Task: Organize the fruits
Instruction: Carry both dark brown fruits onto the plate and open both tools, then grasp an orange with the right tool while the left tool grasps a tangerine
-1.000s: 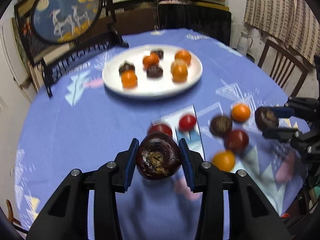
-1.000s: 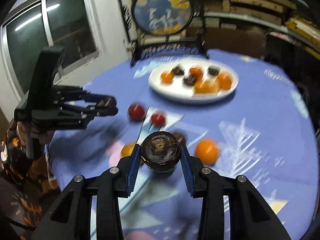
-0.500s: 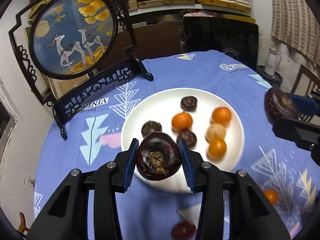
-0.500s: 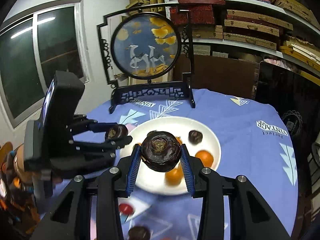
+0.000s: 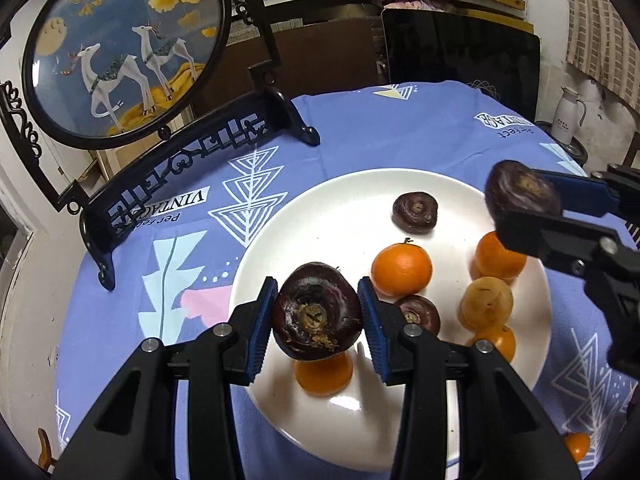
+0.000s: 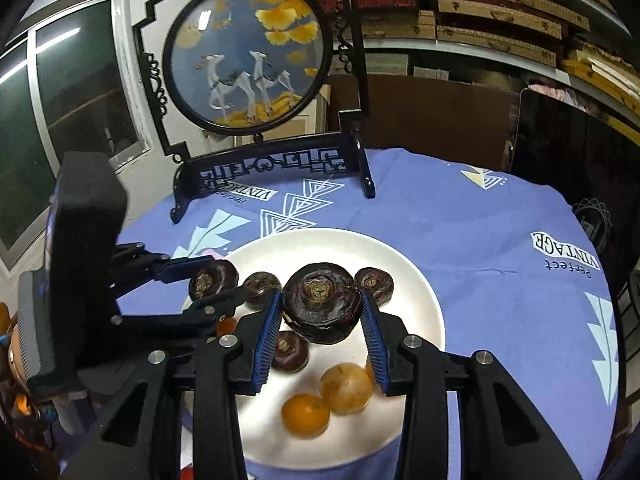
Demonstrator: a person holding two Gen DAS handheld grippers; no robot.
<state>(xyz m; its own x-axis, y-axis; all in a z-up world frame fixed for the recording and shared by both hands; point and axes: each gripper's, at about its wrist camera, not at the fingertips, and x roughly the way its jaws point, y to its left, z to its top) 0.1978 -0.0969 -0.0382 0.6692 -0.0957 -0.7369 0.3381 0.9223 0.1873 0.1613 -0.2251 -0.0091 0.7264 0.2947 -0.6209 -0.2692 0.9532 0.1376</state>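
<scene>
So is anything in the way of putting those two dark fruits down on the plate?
Partly. An orange lies under the left gripper's dark fruit, and a small dark fruit beneath the right gripper's. Bare white plate remains farther back.

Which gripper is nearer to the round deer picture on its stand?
Left. The left gripper hangs over the plate's side toward the deer picture; the right gripper hangs over the opposite side.

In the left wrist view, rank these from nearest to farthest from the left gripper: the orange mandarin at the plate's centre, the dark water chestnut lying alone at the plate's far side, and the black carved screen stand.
Measured from the left gripper:
1. Orange mandarin, just ahead and to the right, at the white plate's centre.
2. Dark water chestnut, farther back on the right, near the plate's far rim.
3. Black carved screen stand, beyond the plate on the left, on the blue tablecloth.
</scene>
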